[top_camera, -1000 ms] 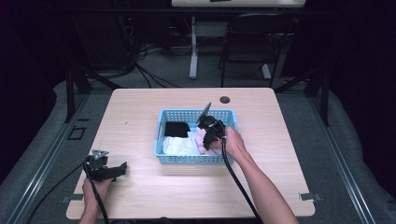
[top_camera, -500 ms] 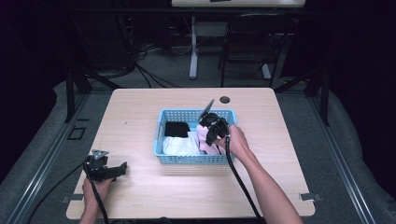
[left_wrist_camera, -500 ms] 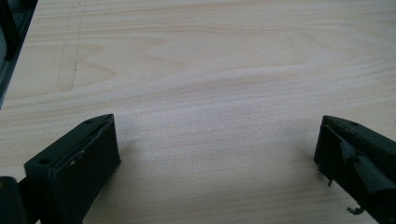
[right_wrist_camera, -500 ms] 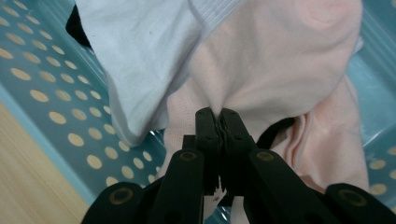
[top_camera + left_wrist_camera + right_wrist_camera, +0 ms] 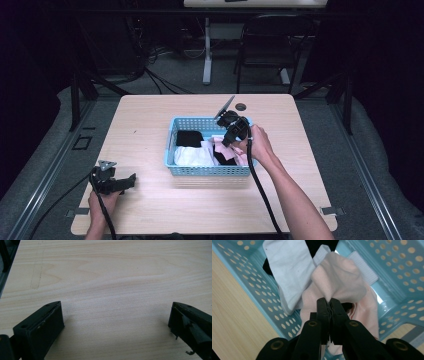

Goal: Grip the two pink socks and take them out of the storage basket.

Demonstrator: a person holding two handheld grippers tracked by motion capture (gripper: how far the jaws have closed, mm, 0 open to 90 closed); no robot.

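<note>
Pinching a fold of pink cloth (image 5: 337, 277), the right gripper (image 5: 329, 302) has its jaws pressed together on the fabric inside the blue basket (image 5: 257, 290). In the high view the right gripper (image 5: 226, 141) sits over the basket's right half, with the right hand (image 5: 257, 145) at the basket's (image 5: 210, 171) right rim. White cloth (image 5: 287, 267) lies just beside the pink piece, partly under it; a black cloth (image 5: 189, 138) sits in the basket's far left corner, and more black fabric shows under the pink near the gripper. Basket sits around the table's (image 5: 150, 115) middle. The left gripper (image 5: 131, 181) rests near the table's front left corner, held by the left hand (image 5: 101, 200), well apart from the basket. In the left gripper view its jaws stand wide apart over bare wood (image 5: 112, 290), nothing between them. A small dark round disc (image 5: 241, 106) lies on the table just beyond the basket.
</note>
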